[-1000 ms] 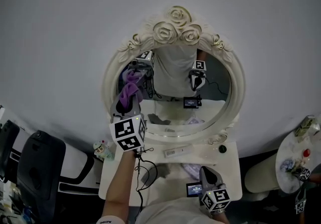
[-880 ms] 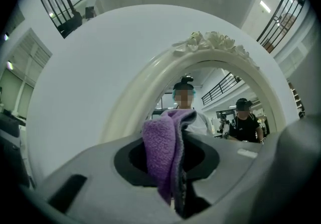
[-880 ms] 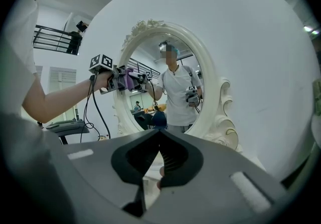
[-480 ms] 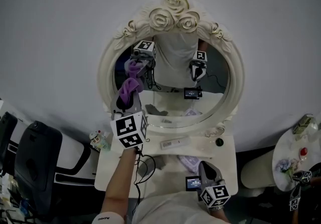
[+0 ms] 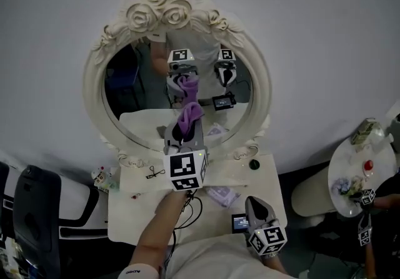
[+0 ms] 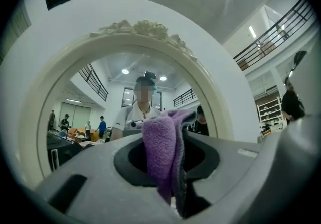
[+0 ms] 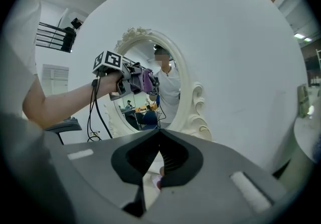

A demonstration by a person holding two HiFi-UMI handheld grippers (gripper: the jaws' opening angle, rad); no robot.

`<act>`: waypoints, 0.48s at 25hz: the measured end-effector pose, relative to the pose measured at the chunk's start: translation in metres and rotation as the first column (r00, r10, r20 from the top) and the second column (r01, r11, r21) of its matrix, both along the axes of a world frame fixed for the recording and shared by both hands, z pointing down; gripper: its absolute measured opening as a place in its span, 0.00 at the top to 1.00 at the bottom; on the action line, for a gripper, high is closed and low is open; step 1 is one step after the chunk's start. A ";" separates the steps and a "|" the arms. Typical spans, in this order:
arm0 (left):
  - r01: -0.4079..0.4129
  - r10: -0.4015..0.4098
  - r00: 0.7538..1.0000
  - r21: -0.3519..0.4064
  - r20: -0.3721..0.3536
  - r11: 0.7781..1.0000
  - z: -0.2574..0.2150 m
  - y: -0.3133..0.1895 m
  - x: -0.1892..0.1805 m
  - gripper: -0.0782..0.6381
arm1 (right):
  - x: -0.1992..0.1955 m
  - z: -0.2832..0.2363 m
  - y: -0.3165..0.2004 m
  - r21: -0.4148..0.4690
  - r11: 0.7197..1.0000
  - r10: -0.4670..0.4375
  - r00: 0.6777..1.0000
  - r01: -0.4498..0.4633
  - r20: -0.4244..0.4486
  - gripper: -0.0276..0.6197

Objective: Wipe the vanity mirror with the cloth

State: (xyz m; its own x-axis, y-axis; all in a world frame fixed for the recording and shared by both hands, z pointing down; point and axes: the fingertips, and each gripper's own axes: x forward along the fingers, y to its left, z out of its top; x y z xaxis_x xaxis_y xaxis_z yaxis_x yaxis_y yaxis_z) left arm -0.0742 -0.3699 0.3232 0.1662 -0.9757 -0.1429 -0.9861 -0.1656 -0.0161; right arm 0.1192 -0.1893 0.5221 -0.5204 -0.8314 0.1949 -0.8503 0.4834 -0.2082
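From the head view, the left gripper [image 5: 183,137] reaches up to the vanity mirror [image 5: 140,99]. Its fingers are squeezed tight on the purple cloth [image 5: 189,112]. The cloth sticks out past the fingertips, so the soft part meets the glass first and the hard fingers do not scratch it. The cloth and its twin in the glass seem to join, so I think it is touching the mirror, low down and near the middle. The right gripper [image 5: 257,206] hangs low over the white table [image 5: 125,212], well apart from the cloth. I think it waits there to keep out of the way.

In the left gripper view, the cloth is pinched right between the two fingers and folds over on top of them. Just past the fingertips is the glass, with the white frame [image 6: 145,29] arching high above. The hold looks firm, which is good, because rubbing would pull a loose cloth out.

In the right gripper view, the two fingers are closed tip to tip and nothing is held between them. Far ahead of them and up to the left, the other gripper holds the cloth against the glass. Most of the glass is yet to be rubbed, I think, so the wiping has a long way to go.
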 end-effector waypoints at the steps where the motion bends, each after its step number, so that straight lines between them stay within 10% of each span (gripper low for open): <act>1: -0.026 0.026 1.000 -0.004 0.002 1.000 0.005 -0.004 0.017 0.76 | 0.010 0.001 0.001 -0.003 1.000 0.020 1.000 -0.020 -0.004 0.95; 12: -0.186 0.184 0.982 -0.042 -0.048 0.982 0.047 -0.048 0.142 0.76 | 0.112 0.012 0.021 -0.014 0.969 0.247 0.968 -0.248 -0.042 0.95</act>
